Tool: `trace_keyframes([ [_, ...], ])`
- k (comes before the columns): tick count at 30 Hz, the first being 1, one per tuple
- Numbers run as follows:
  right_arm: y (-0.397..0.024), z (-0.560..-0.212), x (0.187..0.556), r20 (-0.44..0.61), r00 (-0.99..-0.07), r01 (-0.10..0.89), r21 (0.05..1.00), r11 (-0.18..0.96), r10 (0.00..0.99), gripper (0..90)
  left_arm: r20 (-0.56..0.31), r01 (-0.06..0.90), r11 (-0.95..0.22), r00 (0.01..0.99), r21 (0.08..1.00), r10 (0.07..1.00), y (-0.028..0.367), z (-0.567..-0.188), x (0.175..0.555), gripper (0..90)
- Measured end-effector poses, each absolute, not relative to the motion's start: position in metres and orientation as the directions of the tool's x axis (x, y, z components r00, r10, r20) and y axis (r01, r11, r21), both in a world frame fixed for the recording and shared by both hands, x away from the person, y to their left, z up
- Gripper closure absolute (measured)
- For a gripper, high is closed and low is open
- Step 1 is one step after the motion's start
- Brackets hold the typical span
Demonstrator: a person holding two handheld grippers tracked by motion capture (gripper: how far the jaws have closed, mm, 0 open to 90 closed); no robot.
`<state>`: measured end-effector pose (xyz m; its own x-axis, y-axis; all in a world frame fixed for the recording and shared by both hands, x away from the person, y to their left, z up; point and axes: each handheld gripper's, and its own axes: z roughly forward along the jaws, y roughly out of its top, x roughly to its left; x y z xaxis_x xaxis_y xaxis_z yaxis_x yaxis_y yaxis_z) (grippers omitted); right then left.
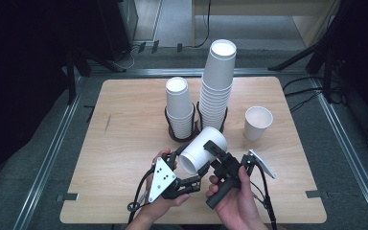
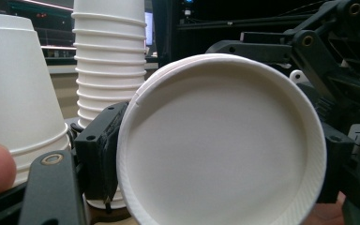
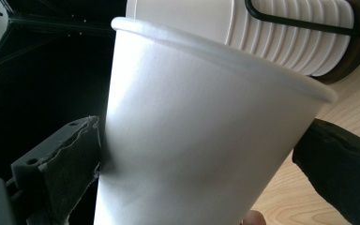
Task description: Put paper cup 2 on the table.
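A white paper cup (image 1: 202, 148) lies on its side in the air above the front of the wooden table (image 1: 124, 143), its mouth turned toward the left gripper. My left gripper (image 1: 186, 168), the one with the grey three-cornered plate, is shut on the cup (image 2: 220, 150) at the rim. One pad (image 2: 101, 150) sits against the rim's left edge. My right gripper (image 1: 208, 155) holds the cup's wall (image 3: 197, 140) from the other side, with a pad (image 3: 70, 159) on each flank. Both hands sit close together.
Behind the held cup stand two stacks of upturned cups in black wire holders, a short stack (image 1: 179, 108) and a tall stack (image 1: 218, 86). A single upright cup (image 1: 257, 122) stands to their right. The tall stack (image 2: 108, 61) rises close behind the left pad.
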<state>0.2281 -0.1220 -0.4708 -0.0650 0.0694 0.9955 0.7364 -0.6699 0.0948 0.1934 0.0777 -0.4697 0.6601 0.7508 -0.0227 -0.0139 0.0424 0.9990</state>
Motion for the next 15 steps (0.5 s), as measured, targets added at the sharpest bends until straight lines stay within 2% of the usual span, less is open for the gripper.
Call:
trace_keyframes([
  [15, -0.125, -0.474, 0.2323, 0.998, -0.046, 0.741, 0.063, -0.669, 0.042, 1.9, -0.022, -0.009, 0.038, 0.68, 0.999, 0.733, 0.0747, -0.4708, 0.1912, 23.2],
])
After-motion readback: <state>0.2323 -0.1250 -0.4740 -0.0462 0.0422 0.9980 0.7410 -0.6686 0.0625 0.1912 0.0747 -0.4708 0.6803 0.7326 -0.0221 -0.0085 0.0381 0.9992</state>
